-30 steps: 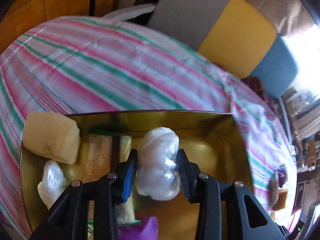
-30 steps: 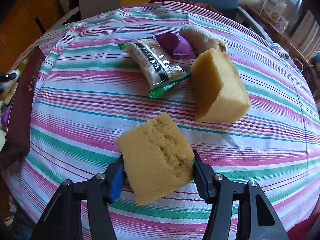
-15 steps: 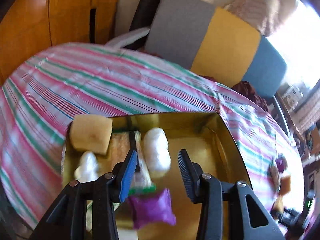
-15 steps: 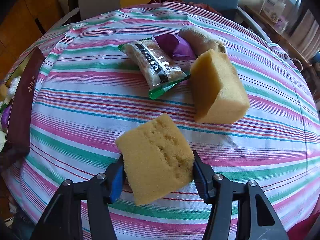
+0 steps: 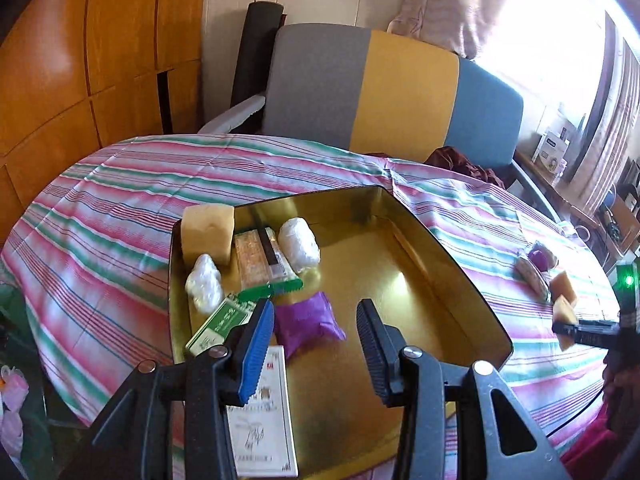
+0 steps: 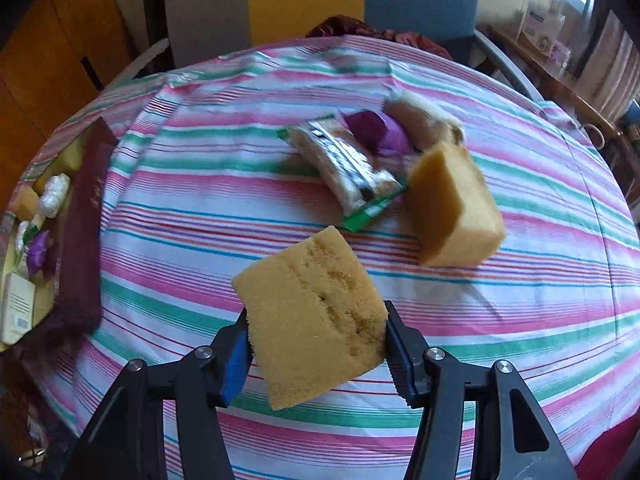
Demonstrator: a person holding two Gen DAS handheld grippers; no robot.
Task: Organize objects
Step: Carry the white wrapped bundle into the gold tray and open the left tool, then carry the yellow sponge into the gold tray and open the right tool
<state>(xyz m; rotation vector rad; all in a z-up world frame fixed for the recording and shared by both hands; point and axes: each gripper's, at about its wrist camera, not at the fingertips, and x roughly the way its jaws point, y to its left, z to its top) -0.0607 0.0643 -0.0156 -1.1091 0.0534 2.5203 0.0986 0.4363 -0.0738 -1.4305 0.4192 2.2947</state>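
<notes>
A yellow porous sponge block [image 6: 314,316] is clamped between the pads of the right gripper [image 6: 316,344], low in the frame's centre, above the pink-and-green striped tablecloth [image 6: 208,184]. The left gripper [image 5: 316,334] is seen with jaws apart and nothing between them, over the gold metal tray [image 5: 404,264]. A purple wrapped packet [image 5: 306,320] lies inside the tray. Print on a white box [image 5: 262,420] at lower left cannot be read.
</notes>
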